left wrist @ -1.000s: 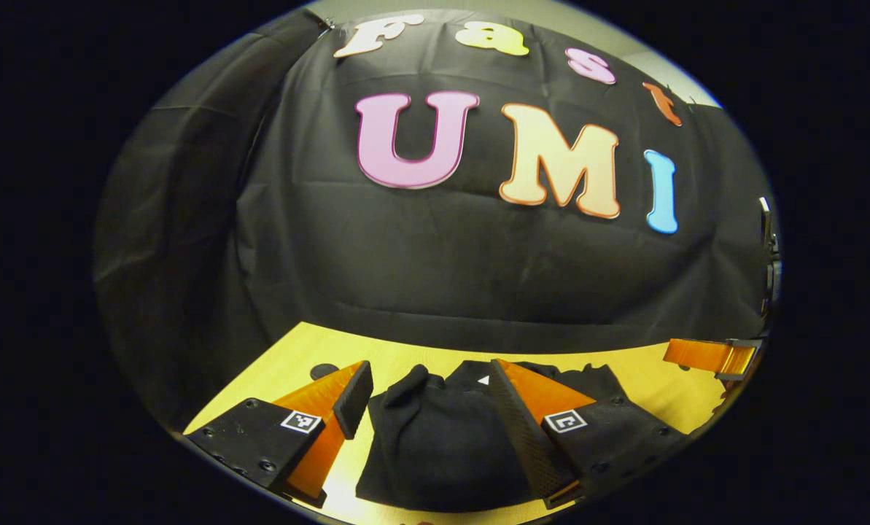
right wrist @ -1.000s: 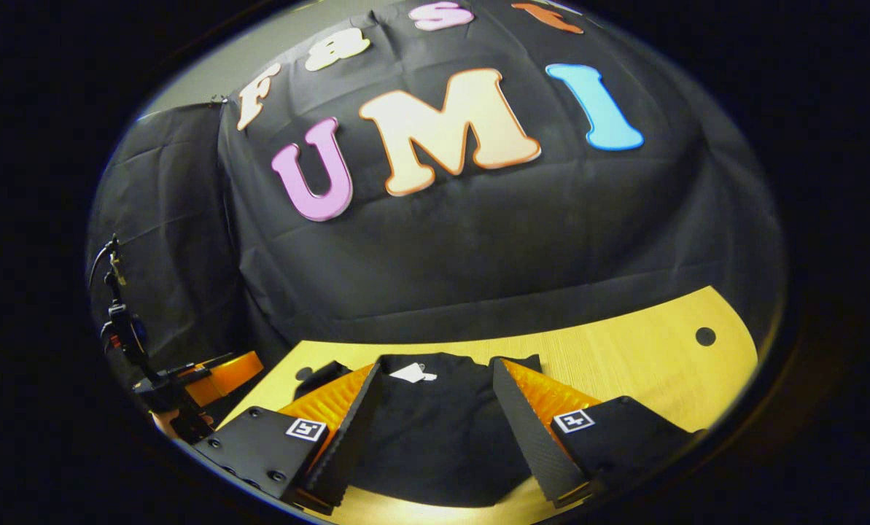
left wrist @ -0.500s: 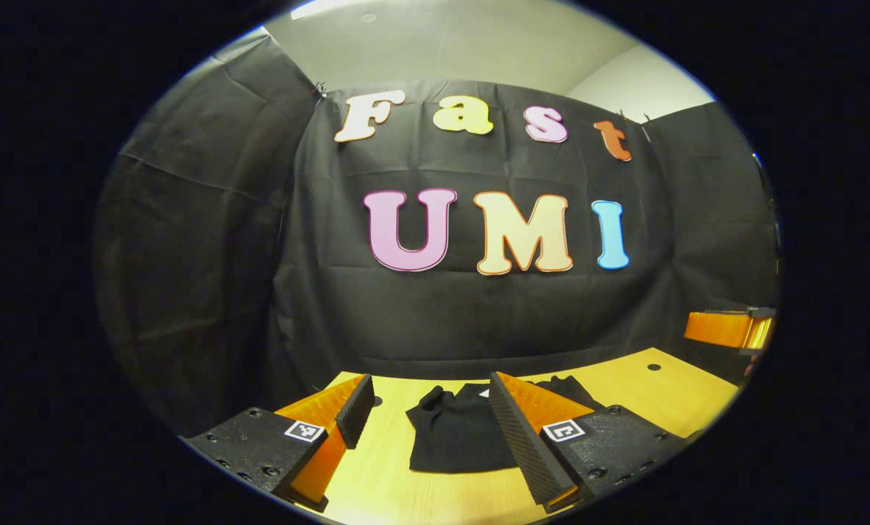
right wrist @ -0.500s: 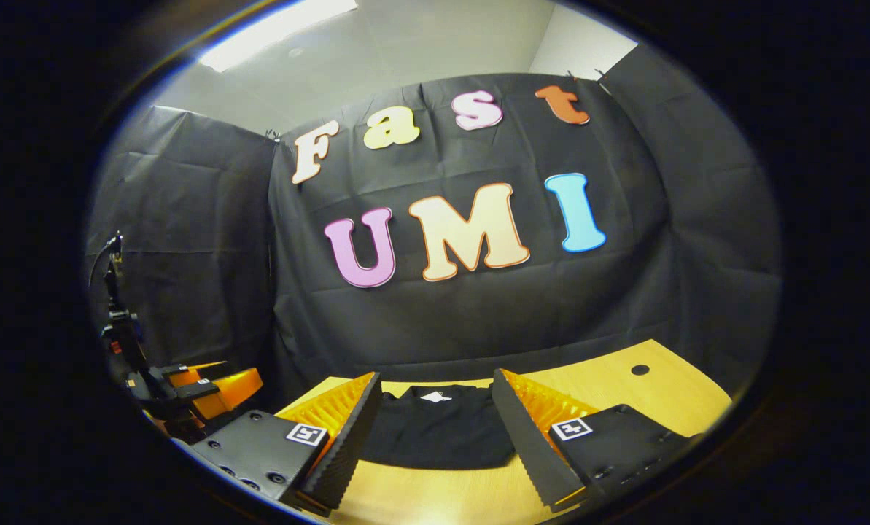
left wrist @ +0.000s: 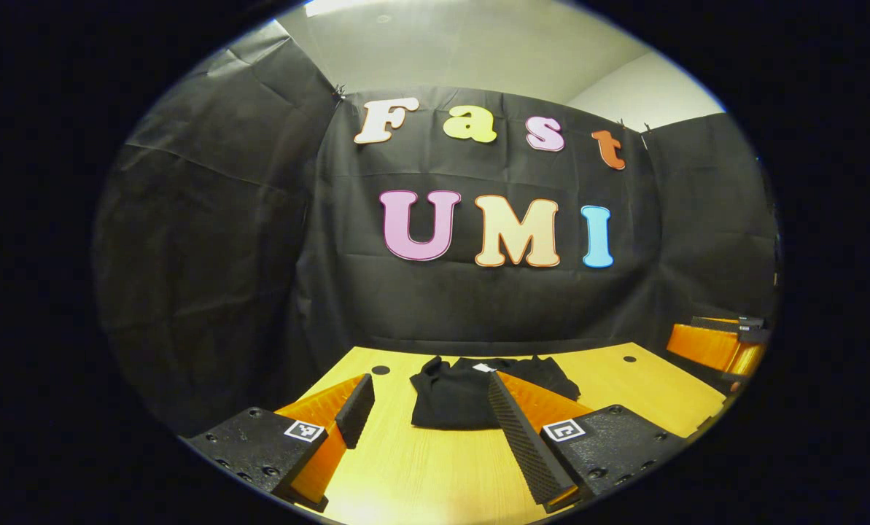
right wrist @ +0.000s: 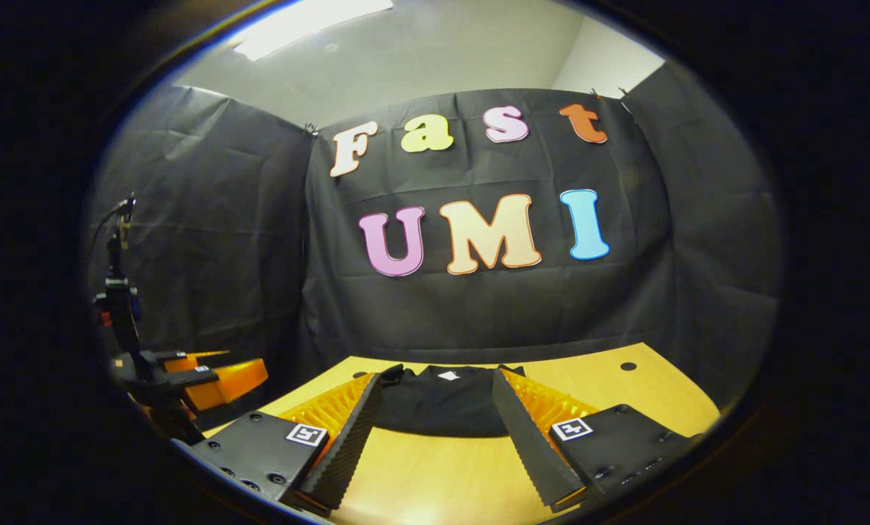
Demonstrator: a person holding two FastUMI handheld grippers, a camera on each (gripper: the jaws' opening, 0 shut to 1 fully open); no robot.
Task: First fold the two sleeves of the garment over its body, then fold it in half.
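Note:
The black garment (left wrist: 455,397) lies folded into a compact bundle on the wooden table (left wrist: 420,474), with a small white tag at its far edge. My left gripper (left wrist: 429,380) hangs open in front of it, holding nothing, a stretch of bare table between them. In the right gripper view the garment (right wrist: 442,405) shows flat between my fingers but farther off. My right gripper (right wrist: 438,380) is open and holds nothing. The left gripper (right wrist: 208,378) also shows at the left of the right gripper view, and the right gripper (left wrist: 712,344) at the right edge of the left gripper view.
Small round holes (left wrist: 381,370) (right wrist: 628,366) mark the tabletop near its far corners. A dark stand with cables (right wrist: 117,292) rises at the left of the right gripper view. Black cloth walls close the booth behind the table.
Both grippers have drawn back from the garment and tilted up, so it now looks smaller and farther away. Both stayed open, and the garment has not moved.

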